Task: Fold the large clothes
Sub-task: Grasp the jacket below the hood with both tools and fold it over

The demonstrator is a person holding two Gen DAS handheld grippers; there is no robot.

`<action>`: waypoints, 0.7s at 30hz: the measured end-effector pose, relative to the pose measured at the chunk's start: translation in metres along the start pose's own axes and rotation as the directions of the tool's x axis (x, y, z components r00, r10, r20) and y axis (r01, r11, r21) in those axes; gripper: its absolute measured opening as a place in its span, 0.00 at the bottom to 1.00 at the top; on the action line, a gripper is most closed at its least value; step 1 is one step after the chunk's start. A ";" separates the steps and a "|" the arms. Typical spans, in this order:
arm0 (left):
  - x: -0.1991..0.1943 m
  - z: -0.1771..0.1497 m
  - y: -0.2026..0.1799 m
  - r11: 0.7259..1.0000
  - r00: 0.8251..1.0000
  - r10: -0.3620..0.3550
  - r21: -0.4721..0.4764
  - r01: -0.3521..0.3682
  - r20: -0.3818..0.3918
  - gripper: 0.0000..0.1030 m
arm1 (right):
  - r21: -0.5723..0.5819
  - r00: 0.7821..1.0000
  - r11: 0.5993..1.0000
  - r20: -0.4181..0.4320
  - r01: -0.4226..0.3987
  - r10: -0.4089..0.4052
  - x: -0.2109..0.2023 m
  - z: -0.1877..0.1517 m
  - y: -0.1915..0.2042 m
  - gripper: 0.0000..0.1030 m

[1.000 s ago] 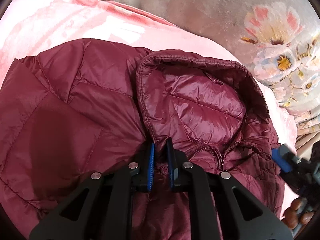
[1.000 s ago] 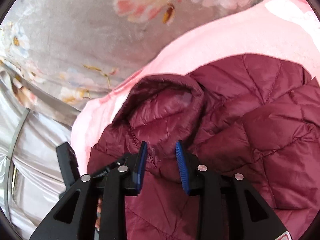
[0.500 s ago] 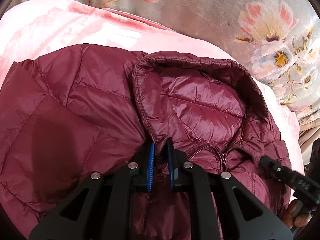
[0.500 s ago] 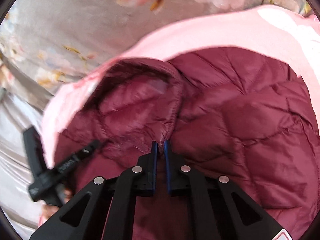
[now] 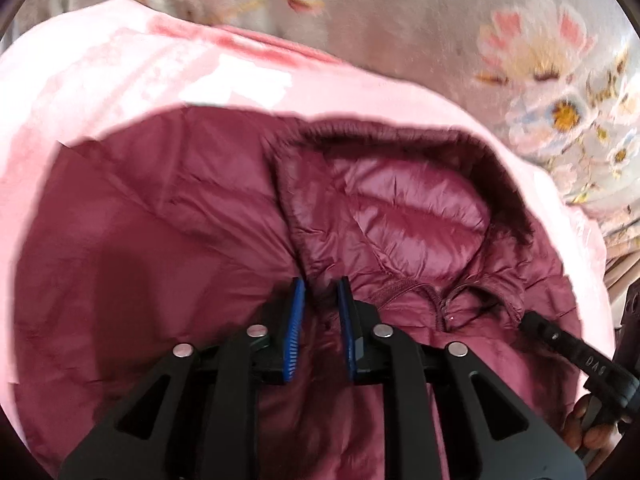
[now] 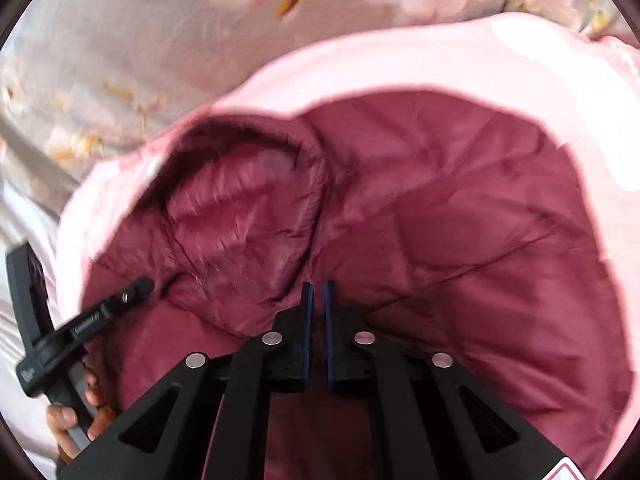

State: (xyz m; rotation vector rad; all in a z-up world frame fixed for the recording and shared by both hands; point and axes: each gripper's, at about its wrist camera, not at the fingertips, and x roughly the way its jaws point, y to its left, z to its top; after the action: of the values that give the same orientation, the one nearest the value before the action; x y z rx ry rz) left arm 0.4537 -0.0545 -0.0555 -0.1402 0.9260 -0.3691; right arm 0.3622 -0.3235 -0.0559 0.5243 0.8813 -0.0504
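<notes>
A maroon quilted jacket (image 5: pixel 160 240) lies on a pink blanket (image 5: pixel 120 80), its hood (image 5: pixel 400 216) open and facing up. My left gripper (image 5: pixel 320 286) holds a fold of the jacket at the left base of the hood; its jaws are opening slightly, with fabric still bunched between the blue pads. My right gripper (image 6: pixel 318 286) is shut on the jacket at the other side of the hood (image 6: pixel 248 216), pads nearly touching over a thin pinch of fabric. Each gripper shows in the other's view: the right gripper (image 5: pixel 528 318) and the left gripper (image 6: pixel 148 282).
A grey floral sheet (image 5: pixel 400 20) covers the bed beyond the blanket (image 6: pixel 400 60). The person's hands (image 5: pixel 592 432) (image 6: pixel 72 420) grip the handles at the frame edges. Pale fabric hangs at the left of the right wrist view.
The right gripper went from open beside the hood to shut on the jacket. The left jaws have widened a little. The jacket's collar end has risen toward both cameras.
</notes>
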 end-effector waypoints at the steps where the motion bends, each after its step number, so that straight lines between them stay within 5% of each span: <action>1: -0.007 0.008 0.001 1.000 1.000 0.004 -0.016 -0.003 0.017 0.20 | 0.000 1.000 1.000 0.026 -0.013 0.013 -0.009 0.007 0.003 0.07; 7: -0.005 0.079 -0.001 0.984 0.997 -0.035 -0.173 0.046 0.063 0.42 | 0.072 0.975 0.983 0.158 -0.167 0.154 -0.007 0.079 0.031 0.13; 11: 0.036 0.104 0.000 0.961 0.995 -0.100 -0.262 0.094 -0.008 0.43 | 0.071 0.990 0.993 0.119 -0.090 0.081 0.036 0.107 0.044 0.14; 13: 0.048 0.099 0.001 0.966 0.994 -0.101 -0.243 0.085 -0.052 0.42 | 0.009 0.997 0.998 0.022 -0.068 0.067 0.055 0.100 0.046 0.13; 17: 0.053 0.077 0.003 0.994 0.997 -0.026 -0.103 0.019 -0.069 0.41 | -0.143 0.997 0.987 0.035 0.075 -0.071 0.052 0.074 0.041 0.12; 21: 0.061 0.062 0.002 0.998 0.996 0.022 -0.058 -0.026 -0.083 0.39 | -0.110 0.997 0.991 0.007 0.081 -0.081 0.060 0.067 0.018 0.00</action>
State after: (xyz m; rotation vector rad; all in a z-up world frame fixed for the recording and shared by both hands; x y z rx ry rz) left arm 0.5373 -0.0777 -0.0649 -0.1689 1.0196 -0.3273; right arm 0.4538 -0.3285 -0.0580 0.3854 0.8976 -0.0764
